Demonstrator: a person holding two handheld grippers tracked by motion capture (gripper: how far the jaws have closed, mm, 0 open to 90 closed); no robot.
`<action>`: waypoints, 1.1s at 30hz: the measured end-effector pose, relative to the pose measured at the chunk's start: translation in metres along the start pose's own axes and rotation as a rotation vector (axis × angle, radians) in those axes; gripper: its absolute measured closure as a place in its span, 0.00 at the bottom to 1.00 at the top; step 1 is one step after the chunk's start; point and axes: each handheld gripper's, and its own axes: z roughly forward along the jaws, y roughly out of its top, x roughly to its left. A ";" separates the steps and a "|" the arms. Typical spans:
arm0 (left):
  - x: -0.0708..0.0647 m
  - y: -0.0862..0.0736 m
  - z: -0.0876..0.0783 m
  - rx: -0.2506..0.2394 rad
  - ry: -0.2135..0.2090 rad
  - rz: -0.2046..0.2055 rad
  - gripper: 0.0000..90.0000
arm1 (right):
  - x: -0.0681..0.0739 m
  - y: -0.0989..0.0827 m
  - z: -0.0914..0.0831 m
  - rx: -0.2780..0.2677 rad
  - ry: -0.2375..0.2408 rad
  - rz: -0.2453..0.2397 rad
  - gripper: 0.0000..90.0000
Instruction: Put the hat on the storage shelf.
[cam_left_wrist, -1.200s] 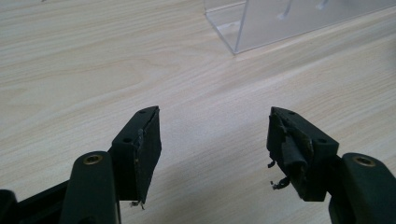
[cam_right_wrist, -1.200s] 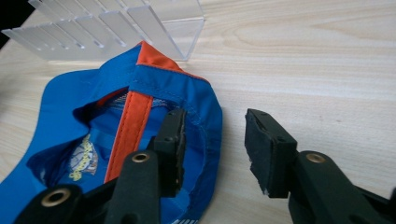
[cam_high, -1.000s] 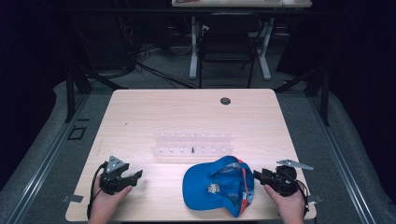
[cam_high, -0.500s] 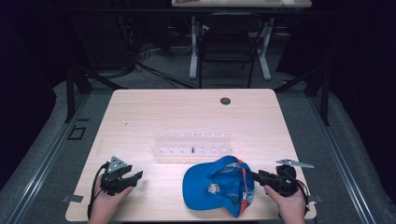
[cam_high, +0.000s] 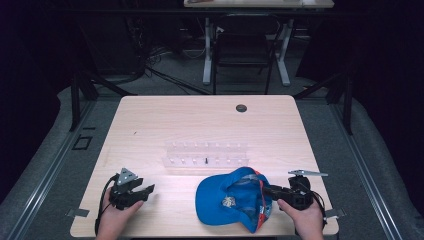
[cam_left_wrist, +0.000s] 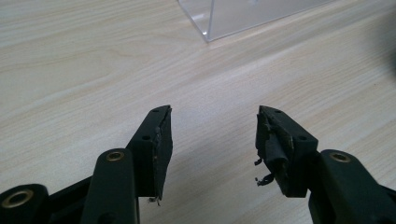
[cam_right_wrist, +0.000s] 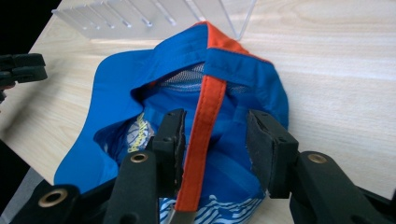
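A blue cap (cam_high: 220, 202) with an orange strap lies upside down near the table's front edge, right of centre. My right gripper (cam_high: 267, 191) reaches into its rear opening from the right. In the right gripper view the right gripper (cam_right_wrist: 215, 122) is open, its jaws on either side of the orange strap (cam_right_wrist: 205, 135), which runs close to the left jaw; the blue cap (cam_right_wrist: 121, 84) spreads beyond. My left gripper (cam_high: 146, 190) rests at the front left, apart from the cap. In its own view the left gripper (cam_left_wrist: 212, 116) stands open over bare wood.
A clear plastic rack (cam_high: 205, 154) with several slots stands mid-table just behind the cap; its corner (cam_left_wrist: 243, 16) shows ahead of the left jaws. A dark round grommet (cam_high: 241, 108) sits near the far edge. The table's front edge (cam_high: 200, 235) is close under both hands.
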 end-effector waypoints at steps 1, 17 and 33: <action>0.000 0.000 0.000 0.001 -0.002 -0.001 0.51 | 0.000 0.000 0.000 0.000 0.000 0.000 0.63; -0.003 0.000 0.002 0.010 -0.017 0.001 0.51 | -0.007 0.003 0.014 0.090 0.068 0.087 0.70; -0.003 0.000 0.003 0.010 -0.011 -0.001 0.51 | -0.011 0.004 0.024 0.147 0.139 0.115 0.74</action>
